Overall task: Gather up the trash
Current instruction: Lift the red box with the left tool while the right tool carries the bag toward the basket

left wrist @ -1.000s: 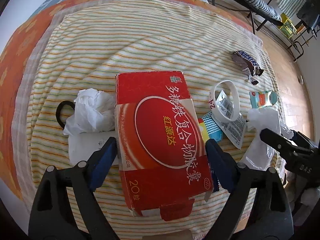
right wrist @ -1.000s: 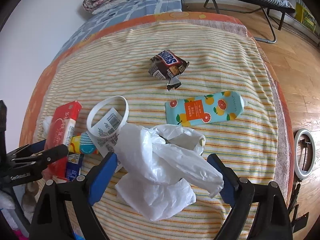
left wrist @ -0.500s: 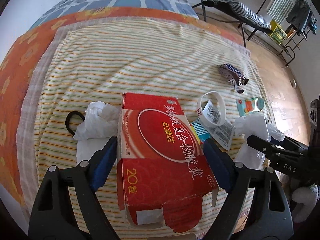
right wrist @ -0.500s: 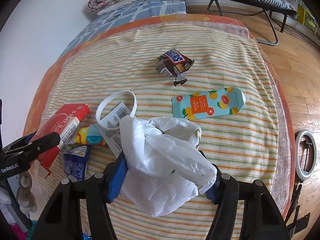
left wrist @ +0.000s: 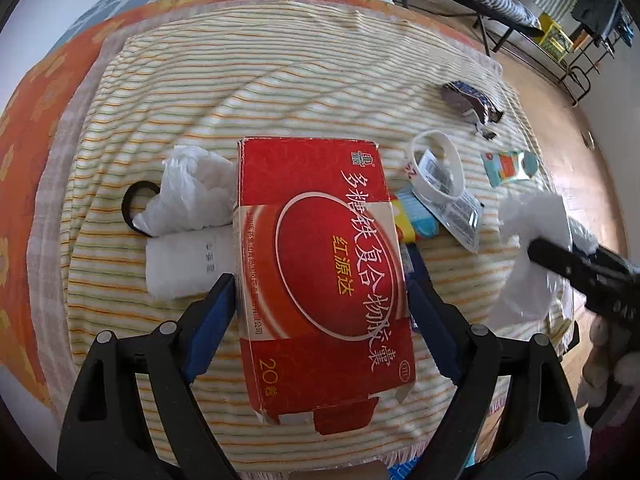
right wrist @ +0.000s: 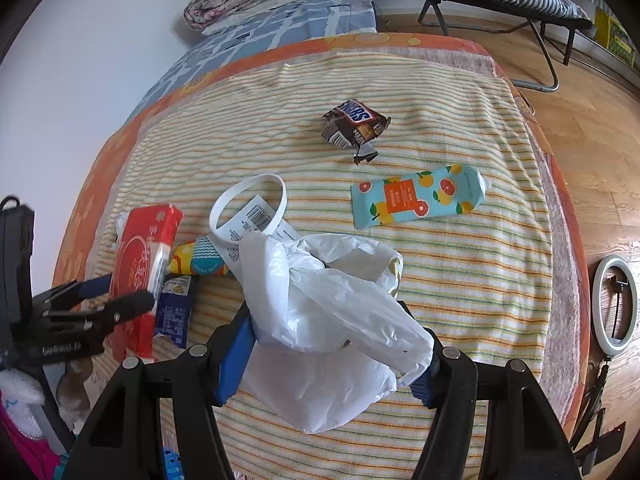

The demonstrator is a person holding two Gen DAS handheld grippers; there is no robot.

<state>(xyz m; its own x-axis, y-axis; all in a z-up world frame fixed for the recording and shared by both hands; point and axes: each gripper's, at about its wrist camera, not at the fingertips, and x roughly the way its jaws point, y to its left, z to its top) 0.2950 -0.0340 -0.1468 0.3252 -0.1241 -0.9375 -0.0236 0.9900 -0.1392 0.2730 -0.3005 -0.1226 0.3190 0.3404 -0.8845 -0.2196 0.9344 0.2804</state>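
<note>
1. One striped towel [right wrist: 440,264] covers the bed, everything lying on it.
2. My left gripper [left wrist: 320,292] clamps the red box [left wrist: 324,264] above the towel.
3. My right gripper [right wrist: 332,344] pinches the white plastic bag [right wrist: 320,320].
4. Candy wrapper [right wrist: 354,122] lies far off.

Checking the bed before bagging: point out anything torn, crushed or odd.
The red box in the left gripper has its end flap torn open. The candy wrapper is ripped and crumpled on the striped blanket. The right gripper holds a rumpled plastic bag.
</note>
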